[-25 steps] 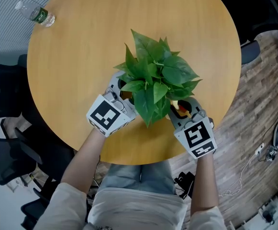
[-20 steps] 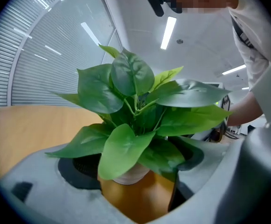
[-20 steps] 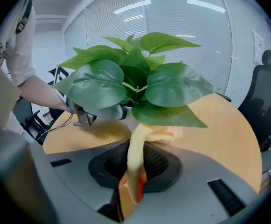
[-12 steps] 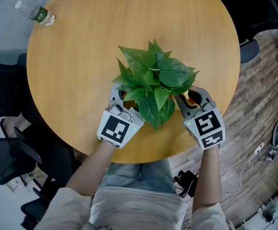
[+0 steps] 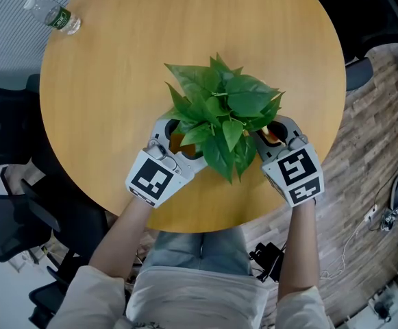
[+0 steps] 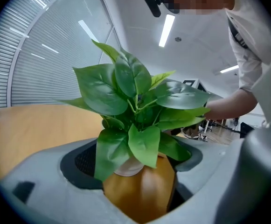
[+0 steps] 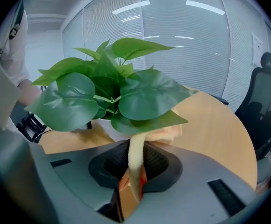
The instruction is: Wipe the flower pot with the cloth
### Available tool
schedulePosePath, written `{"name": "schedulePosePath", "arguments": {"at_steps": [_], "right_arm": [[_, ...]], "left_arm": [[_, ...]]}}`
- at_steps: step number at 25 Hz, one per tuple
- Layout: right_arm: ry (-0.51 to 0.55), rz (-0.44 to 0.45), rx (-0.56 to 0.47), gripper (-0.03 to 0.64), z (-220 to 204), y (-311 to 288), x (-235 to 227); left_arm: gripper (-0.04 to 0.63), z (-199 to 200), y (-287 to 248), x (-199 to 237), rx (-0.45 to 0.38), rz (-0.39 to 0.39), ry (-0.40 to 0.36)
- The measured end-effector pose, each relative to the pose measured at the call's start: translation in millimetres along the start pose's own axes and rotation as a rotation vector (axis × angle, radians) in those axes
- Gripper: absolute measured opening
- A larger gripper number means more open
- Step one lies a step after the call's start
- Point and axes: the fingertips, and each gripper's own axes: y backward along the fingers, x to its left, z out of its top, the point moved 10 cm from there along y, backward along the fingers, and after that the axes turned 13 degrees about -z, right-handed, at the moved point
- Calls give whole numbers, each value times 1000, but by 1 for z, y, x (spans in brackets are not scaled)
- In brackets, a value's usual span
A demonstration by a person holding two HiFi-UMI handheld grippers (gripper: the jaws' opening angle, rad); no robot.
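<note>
A leafy green plant point(image 5: 219, 108) stands in a small white flower pot point(image 6: 126, 166) near the front of the round wooden table point(image 5: 116, 67); in the head view the leaves hide the pot. My left gripper point(image 5: 175, 141) is at the pot's left, one jaw on either side of it, holding it. At the pot's right my right gripper point(image 5: 274, 132) is shut on a yellow cloth point(image 7: 135, 162). The cloth's free end bunches against the pot's side point(image 7: 108, 126) under the leaves.
A plastic water bottle point(image 5: 60, 19) lies at the table's far left edge. The table's front edge is just behind both grippers. Black office chairs stand off the table at the left point(image 5: 14, 232) and beyond the right side point(image 7: 266, 101).
The plant has turned on the spot with my left gripper swinging round it. My right gripper has slid with the cloth from the pot's front to its right side.
</note>
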Motion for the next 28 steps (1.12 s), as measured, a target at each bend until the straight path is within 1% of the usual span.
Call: {"name": "schedulePosePath", "arguments": {"at_steps": [3, 5, 10, 14, 18, 24, 28], "right_arm": [[41, 0, 1, 53, 4, -2, 5], [49, -2, 2, 54, 3, -1, 6], [63, -10, 11, 54, 0, 2, 13], [53, -16, 27, 54, -3, 6, 23], [60, -11, 40, 53, -5, 8, 37], [122, -3, 59, 53, -3, 8, 57], [128, 9, 57, 52, -2, 7, 66]], "left_arm": [[401, 0, 1, -1, -1, 35, 35], [383, -1, 0, -3, -3, 54, 42], [382, -1, -2, -5, -20, 73, -1], [380, -2, -4, -9, -20, 110, 10], [380, -2, -6, -14, -20, 159, 46], [380, -2, -10, -20, -28, 210, 31], [379, -2, -11, -20, -30, 220, 33]]}}
